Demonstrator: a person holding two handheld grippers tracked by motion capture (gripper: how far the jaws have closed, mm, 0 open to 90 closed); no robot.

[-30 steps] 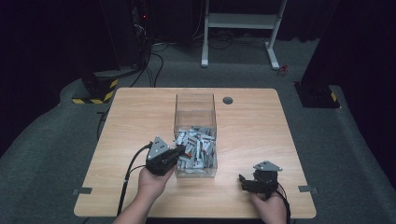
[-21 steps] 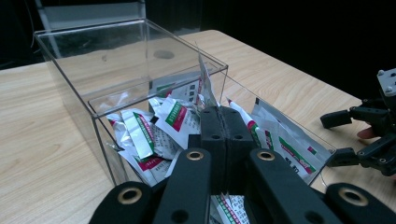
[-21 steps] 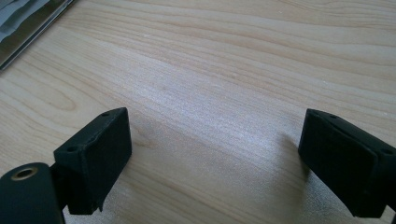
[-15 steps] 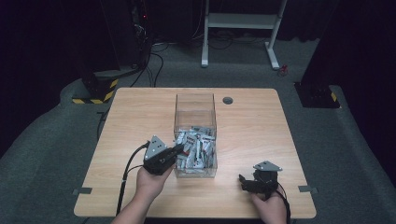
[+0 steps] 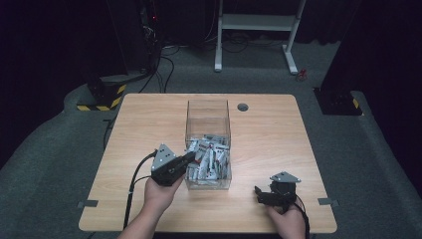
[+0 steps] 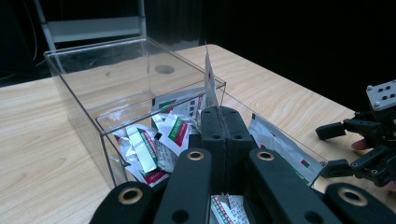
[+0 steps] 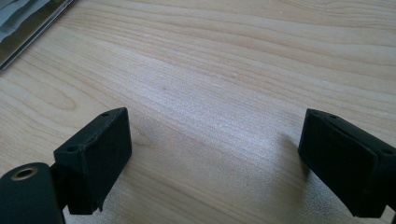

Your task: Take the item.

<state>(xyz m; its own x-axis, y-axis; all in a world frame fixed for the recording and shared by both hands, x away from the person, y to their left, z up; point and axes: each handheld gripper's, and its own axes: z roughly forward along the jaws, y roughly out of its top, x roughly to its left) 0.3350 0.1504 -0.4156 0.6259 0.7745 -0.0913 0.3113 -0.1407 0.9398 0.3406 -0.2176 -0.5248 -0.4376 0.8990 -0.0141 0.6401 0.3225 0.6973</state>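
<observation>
High view is showing a clear plastic box (image 5: 208, 144) sitting near the middle of the wooden surface (image 5: 149, 124), with a heap of silver sachets (image 5: 209, 162) lying in its near half and its far half bare. The left claw (image 5: 190, 157) is reaching over the box's near left corner, held in the person's left hand (image 5: 158, 194). In the left gripper view, the left claw (image 6: 222, 116) is clenched on one sachet (image 6: 209, 86), which is standing upright on edge between the pressed-together jaws, above the other packets in the box (image 6: 93, 88). The right claw (image 5: 258, 194) is resting low over the surface to the right of the box's near end, well apart from it, held in the right hand (image 5: 288, 221). In the right gripper view, the right claw (image 7: 215, 149) is released, its two black jaws standing wide apart over bare wood (image 7: 224, 70), with a corner of the box (image 7: 28, 18) just showing at the upper left.
</observation>
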